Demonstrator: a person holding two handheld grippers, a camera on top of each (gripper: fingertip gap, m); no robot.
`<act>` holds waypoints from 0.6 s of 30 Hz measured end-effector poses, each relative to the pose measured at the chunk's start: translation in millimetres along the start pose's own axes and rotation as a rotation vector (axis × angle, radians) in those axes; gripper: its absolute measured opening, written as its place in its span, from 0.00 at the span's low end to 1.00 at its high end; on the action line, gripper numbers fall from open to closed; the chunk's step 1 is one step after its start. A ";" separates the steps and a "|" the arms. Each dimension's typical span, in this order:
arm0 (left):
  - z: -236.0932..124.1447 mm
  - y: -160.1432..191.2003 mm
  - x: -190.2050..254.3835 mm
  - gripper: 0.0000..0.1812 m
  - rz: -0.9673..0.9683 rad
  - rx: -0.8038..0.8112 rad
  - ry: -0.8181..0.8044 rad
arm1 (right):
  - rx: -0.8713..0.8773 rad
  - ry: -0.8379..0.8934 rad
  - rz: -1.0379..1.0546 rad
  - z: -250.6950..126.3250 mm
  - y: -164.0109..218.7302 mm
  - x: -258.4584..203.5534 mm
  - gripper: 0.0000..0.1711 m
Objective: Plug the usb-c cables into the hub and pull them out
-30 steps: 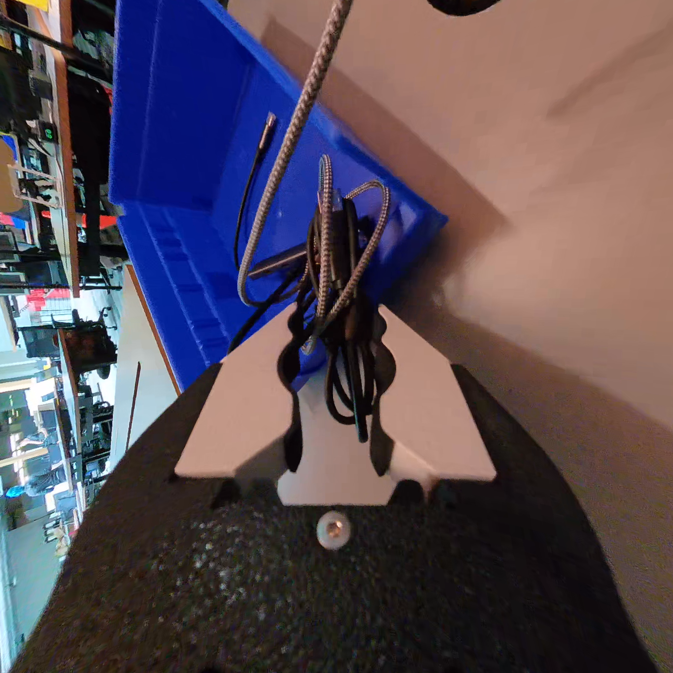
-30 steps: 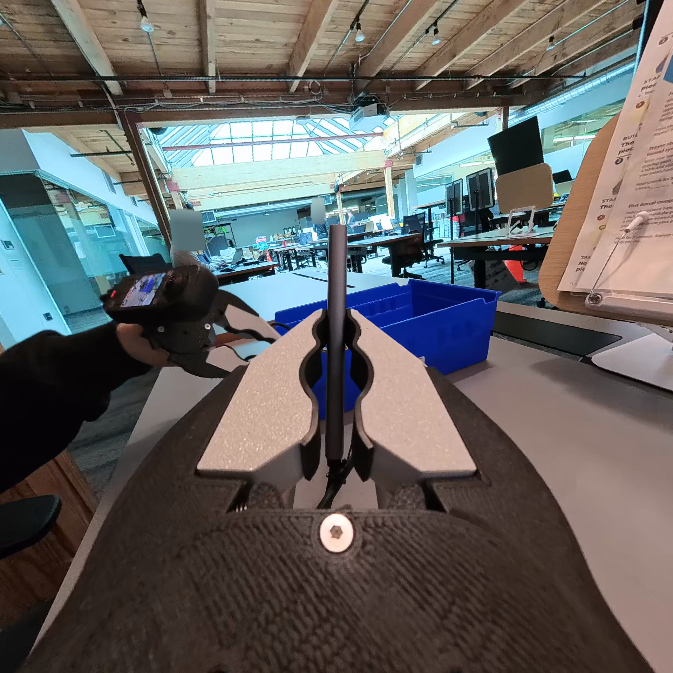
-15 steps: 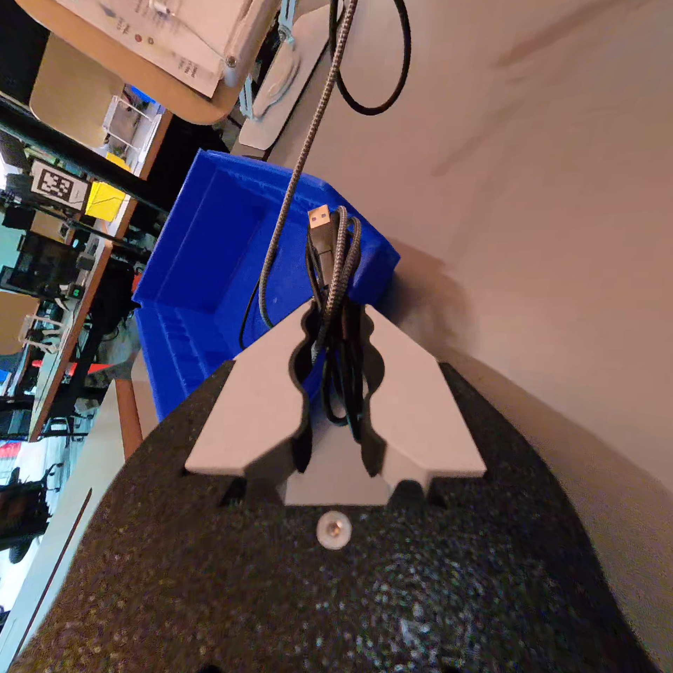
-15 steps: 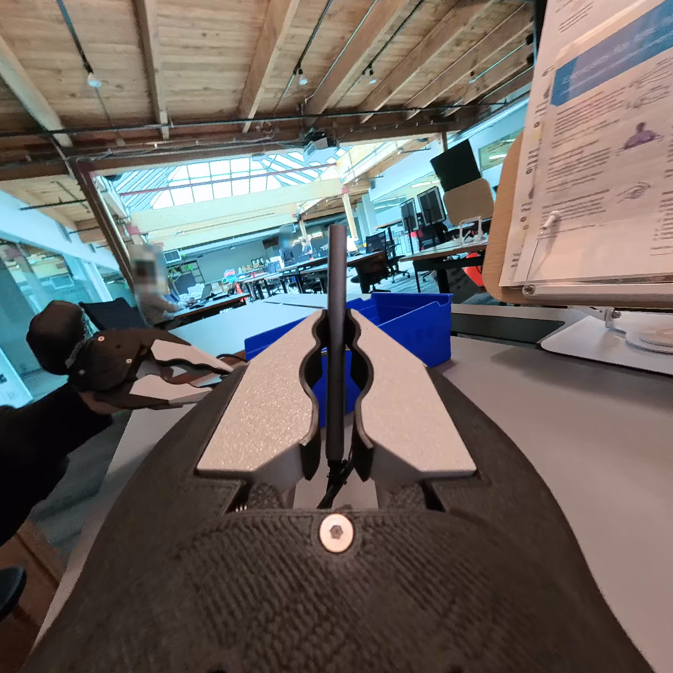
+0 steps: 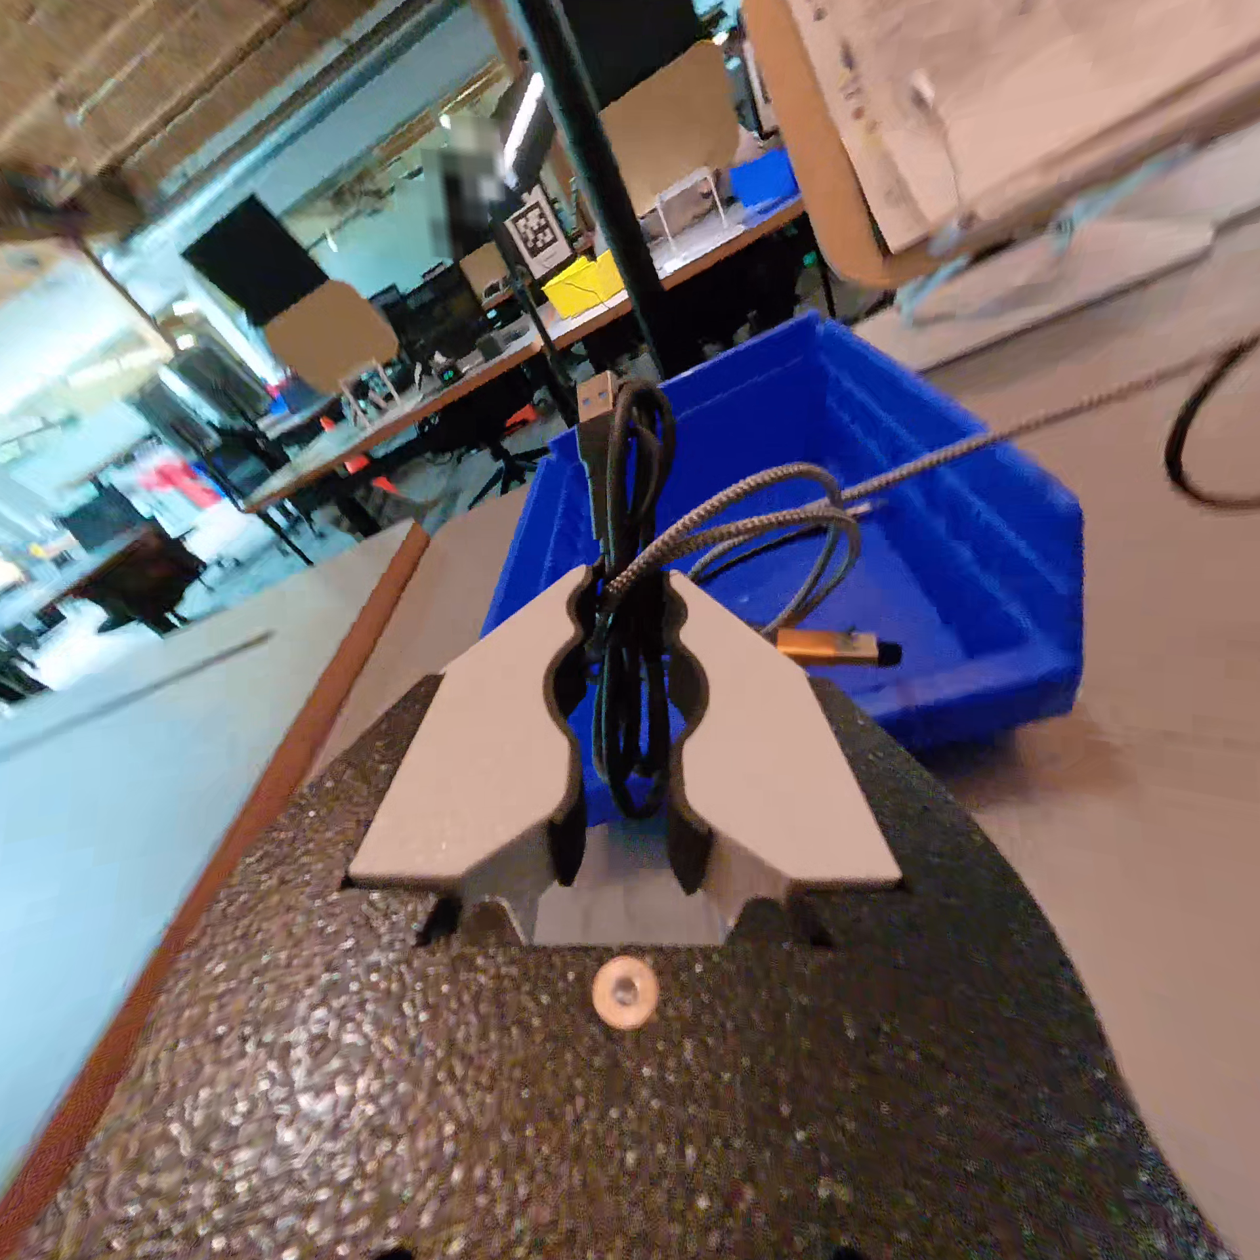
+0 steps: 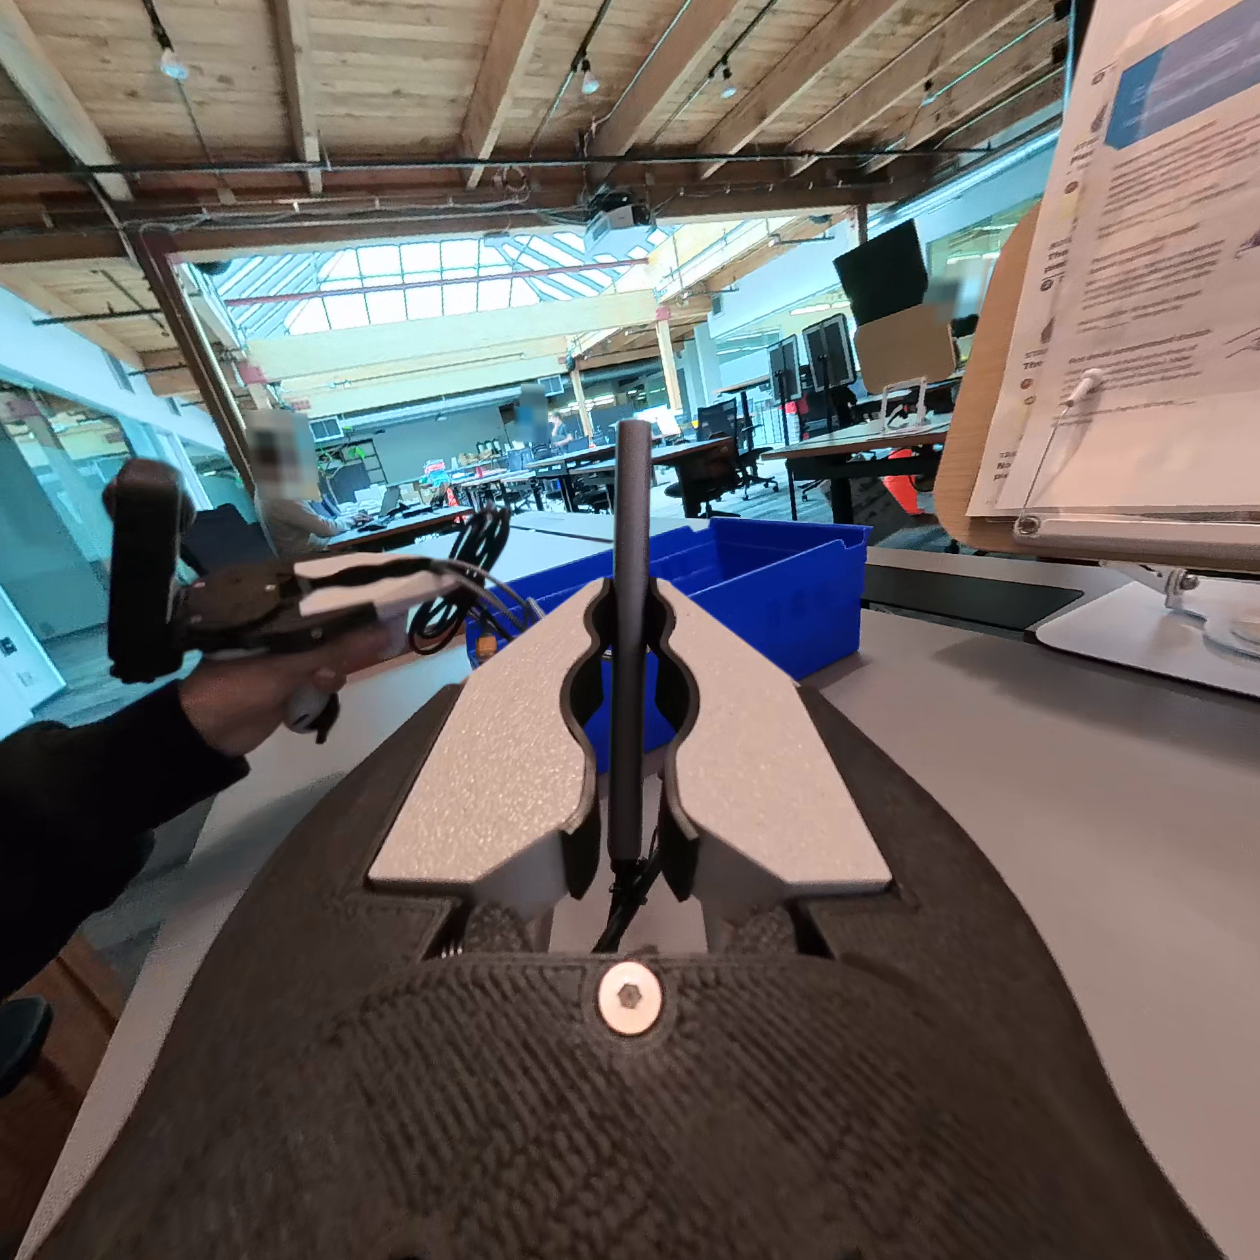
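My left gripper [image 5: 627, 579] is shut on a bundle of black and braided grey cables [image 5: 631, 682], held just in front of the blue bin [image 5: 954, 545]. A USB plug [image 5: 598, 402] sticks up from the bundle. One braided grey cable [image 5: 954, 453] runs from the bundle off to the right. An orange-gold connector [image 5: 828, 644] hangs over the bin. My right gripper [image 6: 628, 588] is shut on the slim dark grey hub [image 6: 631, 511], which stands upright between the jaws. In the right wrist view the left gripper [image 6: 446, 583] holds the cable bundle [image 6: 470, 566] to the left of the bin [image 6: 763, 600].
The grey table [image 6: 1023, 784] has a wooden edge [image 5: 327, 682] on the left. A document stand with printed sheets [image 6: 1145, 307] rises at the right on a metal base [image 6: 1145, 634]. A black cable loop [image 5: 1200, 470] lies on the table right of the bin. There is about 25 cm between the tips of the two grippers.
The left gripper has rolled from a steep tilt to nearly level, and the cable bundle now sits at the bin's near side. The right gripper still holds the hub upright.
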State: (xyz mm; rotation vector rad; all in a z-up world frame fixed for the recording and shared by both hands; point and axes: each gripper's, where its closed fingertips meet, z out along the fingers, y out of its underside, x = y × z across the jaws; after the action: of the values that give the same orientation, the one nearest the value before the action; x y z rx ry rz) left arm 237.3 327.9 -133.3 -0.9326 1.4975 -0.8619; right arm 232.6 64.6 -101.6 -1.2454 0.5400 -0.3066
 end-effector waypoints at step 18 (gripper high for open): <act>-13.7 -47.4 48.4 0.39 -0.413 -0.090 0.692 | 0.017 0.008 0.029 -4.9 -4.3 6.1 0.04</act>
State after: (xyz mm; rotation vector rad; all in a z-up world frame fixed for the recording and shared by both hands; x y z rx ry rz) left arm 224.8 264.4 -109.1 -1.0910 1.9675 -1.5382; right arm 235.4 56.3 -100.0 -1.2197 0.5607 -0.2914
